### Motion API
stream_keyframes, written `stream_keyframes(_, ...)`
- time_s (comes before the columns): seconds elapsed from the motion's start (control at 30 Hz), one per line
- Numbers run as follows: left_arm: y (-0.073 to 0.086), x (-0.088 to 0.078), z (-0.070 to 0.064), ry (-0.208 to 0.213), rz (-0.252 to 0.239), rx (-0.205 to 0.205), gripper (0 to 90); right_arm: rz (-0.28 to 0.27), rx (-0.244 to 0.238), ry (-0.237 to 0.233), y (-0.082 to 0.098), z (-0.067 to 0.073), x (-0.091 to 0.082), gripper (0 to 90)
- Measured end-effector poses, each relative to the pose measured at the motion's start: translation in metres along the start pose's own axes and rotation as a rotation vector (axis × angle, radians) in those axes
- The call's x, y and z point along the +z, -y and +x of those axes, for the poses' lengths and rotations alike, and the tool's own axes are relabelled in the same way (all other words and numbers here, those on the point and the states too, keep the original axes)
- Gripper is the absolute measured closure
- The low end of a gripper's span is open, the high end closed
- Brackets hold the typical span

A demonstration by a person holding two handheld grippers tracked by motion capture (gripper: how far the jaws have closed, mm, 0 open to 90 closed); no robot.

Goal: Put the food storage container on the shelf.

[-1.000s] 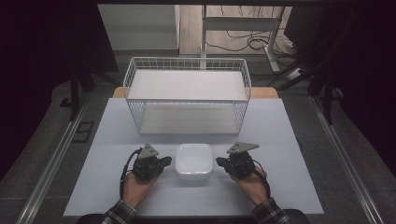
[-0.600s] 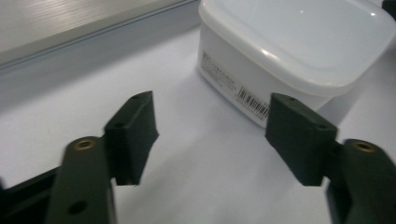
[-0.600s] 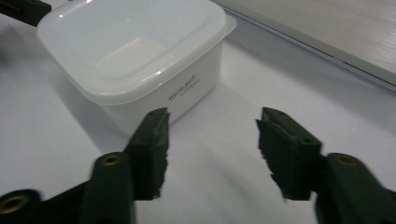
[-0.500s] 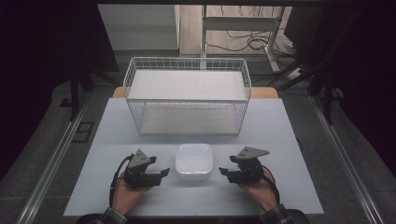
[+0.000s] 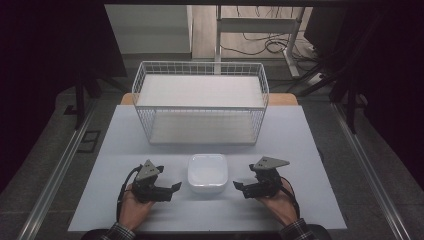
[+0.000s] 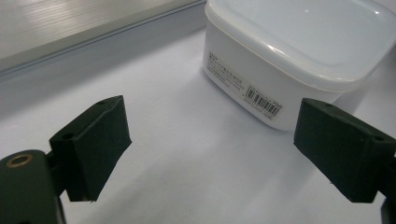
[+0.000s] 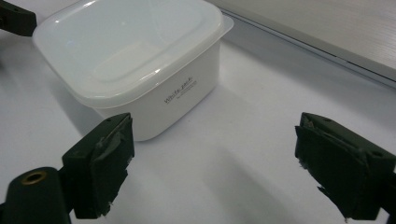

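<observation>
High view: I have the lidded white container (image 5: 207, 173) at the table's (image 5: 300, 145) near middle, with my left gripper (image 5: 172, 188) and right gripper (image 5: 239, 186) flanking it, both spread wide and gripping nothing. Nothing looks done yet (lid on, box untouched). The empty wire basket (image 5: 200, 102) stands farther off, and nothing blocks the way.

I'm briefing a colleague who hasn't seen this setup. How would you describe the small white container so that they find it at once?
Start from the white wire basket at the far side of the table. In front of it, near the table's front edge, the container sits between the left gripper and the right gripper. It is square, round-cornered, lidded, with a barcode label.
</observation>
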State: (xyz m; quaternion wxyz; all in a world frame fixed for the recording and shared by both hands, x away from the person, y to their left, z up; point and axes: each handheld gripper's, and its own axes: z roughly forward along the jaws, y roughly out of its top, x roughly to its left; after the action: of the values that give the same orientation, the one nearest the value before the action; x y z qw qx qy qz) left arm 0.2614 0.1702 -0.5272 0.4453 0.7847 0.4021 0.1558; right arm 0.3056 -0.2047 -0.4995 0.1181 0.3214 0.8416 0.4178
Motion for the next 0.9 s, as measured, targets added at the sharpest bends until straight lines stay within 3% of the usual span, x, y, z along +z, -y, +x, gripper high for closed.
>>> stream_keyframes(0.13,-0.001,-0.001,0.001,0.012,-0.016,-0.005,9.9,0.001,-0.018,-0.003,0.0,0.0,0.001,7.0)
stream_keyframes(0.27,-0.002,-0.003,0.003,0.019,0.0,-0.025,10.7,-0.002,-0.022,-0.005,0.001,0.001,0.001,5.6)
stream_keyframes(0.4,-0.004,-0.005,0.005,0.017,0.014,-0.063,10.1,-0.011,-0.004,0.002,0.0,0.0,0.001,5.2)
stream_keyframes(0.5,-0.007,-0.007,0.007,0.05,0.006,-0.095,8.3,-0.016,0.004,0.013,-0.001,0.0,0.0,3.1)
stream_keyframes(0.9,-0.026,-0.001,0.001,0.12,0.004,-0.069,5.4,0.016,0.042,-0.013,-0.016,0.004,0.001,1.2)
